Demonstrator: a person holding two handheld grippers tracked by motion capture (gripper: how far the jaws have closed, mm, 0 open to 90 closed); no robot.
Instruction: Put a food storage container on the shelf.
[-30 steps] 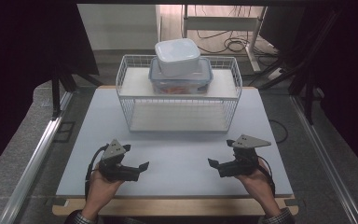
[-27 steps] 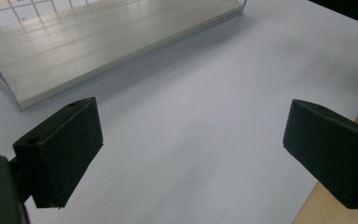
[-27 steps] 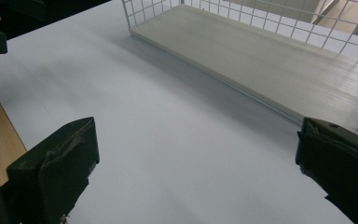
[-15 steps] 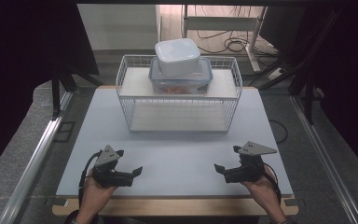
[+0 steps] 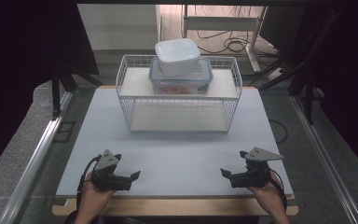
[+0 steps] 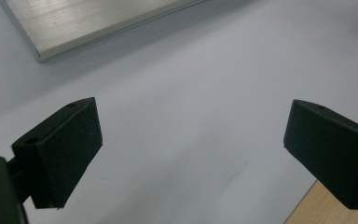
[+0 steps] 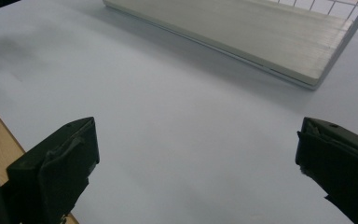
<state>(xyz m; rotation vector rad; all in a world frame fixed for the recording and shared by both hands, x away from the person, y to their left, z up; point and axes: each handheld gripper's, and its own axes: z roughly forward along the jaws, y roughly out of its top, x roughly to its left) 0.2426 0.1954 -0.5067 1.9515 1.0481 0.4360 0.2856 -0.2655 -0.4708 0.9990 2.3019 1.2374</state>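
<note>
Nearest, holding the left gripper [image 5: 133, 176] and the right gripper [image 5: 224, 172] low over the front of the desk [image 5: 182, 154], just behind its wooden edge [image 5: 177, 206], tips pointing inward toward one another. Showing both sets of jaws spread wide and gripping nothing, with bare white surface between them in each gripper view. Standing, by judgement, at the very start of the work: touching nothing, reaching for nothing yet. Calling next for a forward reach across open desk to the wire basket [image 5: 126, 100], well apart from both grippers at the far side. Carrying, on the basket's upper shelf [image 5: 135, 84], a clear container [image 5: 181, 84] with a blue-rimmed lid, and stacked on it a white container [image 5: 177, 57]; leaving the lower shelf [image 5: 177, 116] bare. Requiring, probably, one gripper at each side of the stack and a lift straight up over the wire rim. Beyond, showing grey floor, an aluminium rail [image 5: 37, 154] at left, dark curtains on both sides and loose cables [image 5: 228, 44] far back.
</note>
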